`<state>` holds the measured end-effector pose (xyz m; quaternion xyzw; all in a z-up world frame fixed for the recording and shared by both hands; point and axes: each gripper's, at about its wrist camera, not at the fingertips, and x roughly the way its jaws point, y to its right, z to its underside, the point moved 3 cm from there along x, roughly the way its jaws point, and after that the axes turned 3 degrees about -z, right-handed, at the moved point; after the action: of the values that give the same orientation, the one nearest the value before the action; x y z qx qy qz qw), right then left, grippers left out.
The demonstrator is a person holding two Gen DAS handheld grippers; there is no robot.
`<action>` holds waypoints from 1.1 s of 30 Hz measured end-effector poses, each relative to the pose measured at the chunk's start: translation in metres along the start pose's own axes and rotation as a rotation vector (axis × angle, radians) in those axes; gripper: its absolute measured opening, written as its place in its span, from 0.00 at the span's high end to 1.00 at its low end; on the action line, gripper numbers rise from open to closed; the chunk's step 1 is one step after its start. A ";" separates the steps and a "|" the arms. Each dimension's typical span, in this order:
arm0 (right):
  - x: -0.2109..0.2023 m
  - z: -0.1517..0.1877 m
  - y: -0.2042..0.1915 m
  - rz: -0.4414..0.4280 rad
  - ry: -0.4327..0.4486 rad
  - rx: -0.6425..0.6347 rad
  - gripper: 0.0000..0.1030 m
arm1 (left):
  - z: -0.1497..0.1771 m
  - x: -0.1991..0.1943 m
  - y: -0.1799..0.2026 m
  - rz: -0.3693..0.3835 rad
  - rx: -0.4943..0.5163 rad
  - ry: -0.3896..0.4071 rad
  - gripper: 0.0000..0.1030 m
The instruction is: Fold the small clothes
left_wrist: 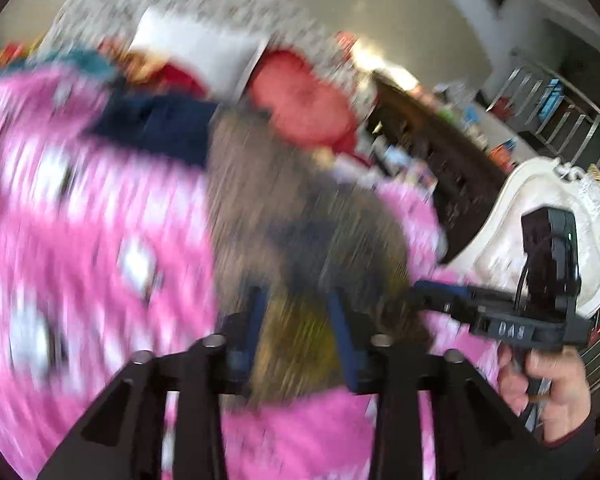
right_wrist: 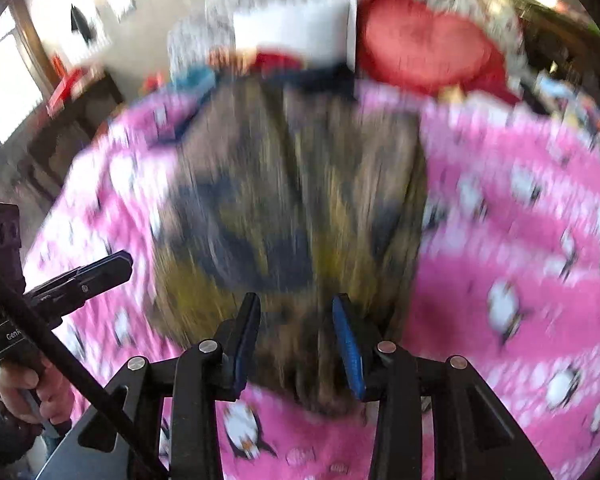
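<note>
A small grey-brown garment with a dark and yellow print (left_wrist: 300,232) (right_wrist: 295,200) lies flat on a pink penguin blanket (left_wrist: 79,220) (right_wrist: 512,240). Both views are motion-blurred. My left gripper (left_wrist: 297,300) is open, its blue pads just above the garment's near edge. My right gripper (right_wrist: 295,304) is open over the same near edge. The right gripper also shows in the left wrist view (left_wrist: 436,292), its jaws edge-on at the garment's right side. The left gripper shows in the right wrist view (right_wrist: 111,264), left of the garment.
A red cushion (left_wrist: 304,104) (right_wrist: 424,44), a white sheet (left_wrist: 195,48) and a dark blue cloth (left_wrist: 151,124) lie beyond the garment. A white ornate frame (left_wrist: 532,208) and dark shelving (left_wrist: 440,140) stand to the right.
</note>
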<state>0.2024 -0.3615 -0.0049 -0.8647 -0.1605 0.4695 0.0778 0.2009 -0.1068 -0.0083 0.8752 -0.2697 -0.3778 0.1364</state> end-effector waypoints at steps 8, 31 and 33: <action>0.037 -0.078 0.007 0.068 0.103 0.043 0.56 | -0.110 0.103 -0.028 -0.151 -0.108 -0.076 0.65; -0.034 0.010 0.059 -0.125 0.112 0.205 0.16 | -0.018 0.026 -0.017 0.011 0.047 -0.087 0.27; -0.029 0.024 0.068 -0.127 0.097 0.233 0.16 | -0.006 0.033 -0.022 0.038 0.020 -0.083 0.25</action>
<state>0.1815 -0.4359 -0.0152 -0.8597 -0.1556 0.4365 0.2149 0.2325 -0.1080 -0.0334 0.8548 -0.2954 -0.4083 0.1237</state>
